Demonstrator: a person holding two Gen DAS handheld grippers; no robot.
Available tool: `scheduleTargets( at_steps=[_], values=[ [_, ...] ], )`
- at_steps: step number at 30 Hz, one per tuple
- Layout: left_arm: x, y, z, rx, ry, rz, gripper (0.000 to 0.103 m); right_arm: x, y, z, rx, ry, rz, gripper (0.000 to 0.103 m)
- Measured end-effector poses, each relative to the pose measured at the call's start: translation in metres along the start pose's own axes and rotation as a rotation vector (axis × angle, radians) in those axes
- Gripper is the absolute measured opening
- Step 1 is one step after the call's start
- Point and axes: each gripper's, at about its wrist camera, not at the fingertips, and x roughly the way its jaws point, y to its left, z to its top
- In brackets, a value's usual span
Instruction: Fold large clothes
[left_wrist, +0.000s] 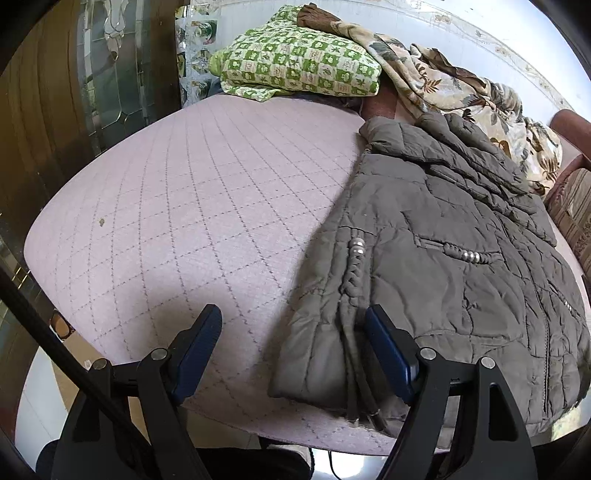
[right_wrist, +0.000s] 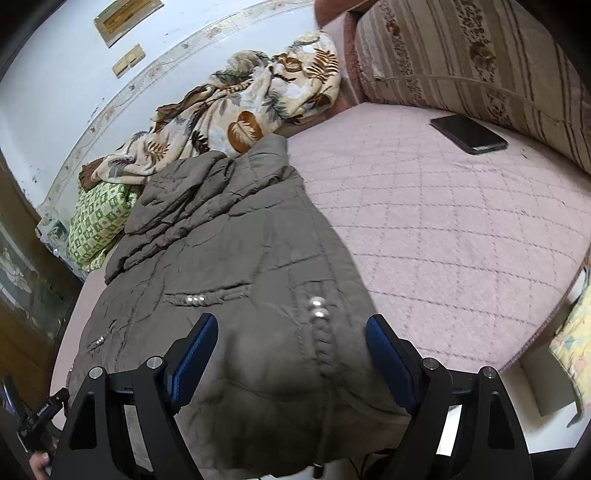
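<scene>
Left wrist view: grey quilted jacket (left_wrist: 443, 236) lies flat on the right part of the pink quilted bed (left_wrist: 177, 206), hem near, collar far. Left gripper (left_wrist: 293, 349), jaws spread wide, holding nothing, right finger at the jacket's near-left hem corner. Green checked cloth (left_wrist: 299, 66) and leaf-print blanket (left_wrist: 461, 85) at the far edge. Right wrist view: right gripper (right_wrist: 291, 350), jaws wide apart, empty, over the jacket's near hem. Dark phone (right_wrist: 469, 133) on the bed, far right, beside a striped cushion (right_wrist: 461, 48).

low wrist views, sharing jacket (left_wrist: 443, 240)
</scene>
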Motion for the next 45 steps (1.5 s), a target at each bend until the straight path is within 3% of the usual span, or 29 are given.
scheduleTargets(
  at_steps=[9, 19, 28, 35, 40, 45],
  values=[
    [0.0, 0.005, 0.0, -0.034, 0.007, -0.021, 0.079, -0.002, -0.005, 0.0, 0.018, 0.004, 0.017, 0.086],
    [0.013, 0.038, 0.002, -0.225, 0.092, -0.156, 0.079, -0.003, -0.005, -0.006, 0.007, 0.016, 0.044, 0.086],
    [0.017, 0.031, -0.002, -0.213, 0.12, -0.199, 0.079, 0.001, -0.025, -0.003, 0.109, 0.028, 0.065, 0.087],
    [0.018, 0.021, -0.009, -0.199, 0.143, -0.232, 0.079, 0.01, -0.055, -0.011, 0.269, 0.084, 0.116, 0.087],
    [0.019, 0.018, -0.009, -0.185, 0.137, -0.221, 0.079, 0.006, -0.053, -0.012, 0.27, 0.073, 0.098, 0.087],
    [0.021, 0.015, -0.01, -0.166, 0.141, -0.227, 0.079, 0.01, -0.055, -0.022, 0.31, 0.123, 0.17, 0.087]
  ],
)
